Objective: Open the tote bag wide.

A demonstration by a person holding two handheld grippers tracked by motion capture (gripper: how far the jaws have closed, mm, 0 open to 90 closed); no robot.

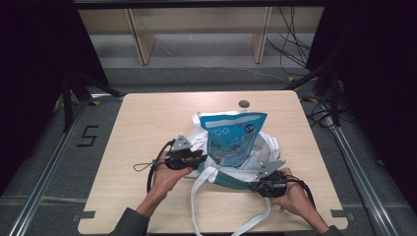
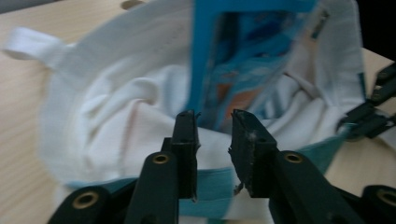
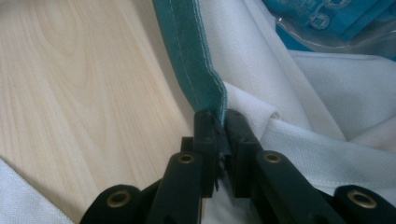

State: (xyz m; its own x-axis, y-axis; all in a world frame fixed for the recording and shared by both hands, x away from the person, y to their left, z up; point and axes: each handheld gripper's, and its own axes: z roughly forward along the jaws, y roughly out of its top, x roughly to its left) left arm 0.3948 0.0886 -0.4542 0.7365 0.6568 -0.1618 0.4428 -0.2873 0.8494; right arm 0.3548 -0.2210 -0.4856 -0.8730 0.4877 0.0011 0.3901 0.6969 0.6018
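On the wooden table (image 1: pixel 147 118), a white tote bag (image 1: pixel 265 147) with a teal rim lies a little toward the near edge, mouth open, and a blue snack packet (image 1: pixel 231 137) stands half inside it, its top leaning toward the far edge.

At the bag's left side, the left gripper (image 1: pixel 199 158) reaches into the mouth. In the left gripper view its jaws stand spread (image 2: pixel 214 122), holding nothing, with the bag's near rim below them and the packet just beyond their tips.

Toward the right near corner of the bag, the right gripper (image 1: pixel 252 186) is pinched on the teal rim (image 3: pixel 196 60); the right gripper view shows the hem trapped between the pressed-together jaws (image 3: pixel 220 122). The long white straps (image 1: pixel 196 196) trail off toward the table's near edge.

The likely trouble is the packet: it is tall and only partly seated, so a tug on the rim could tip it out. The hem sits close to the right jaw tips, so a hard pull might slip it free and let the mouth collapse.
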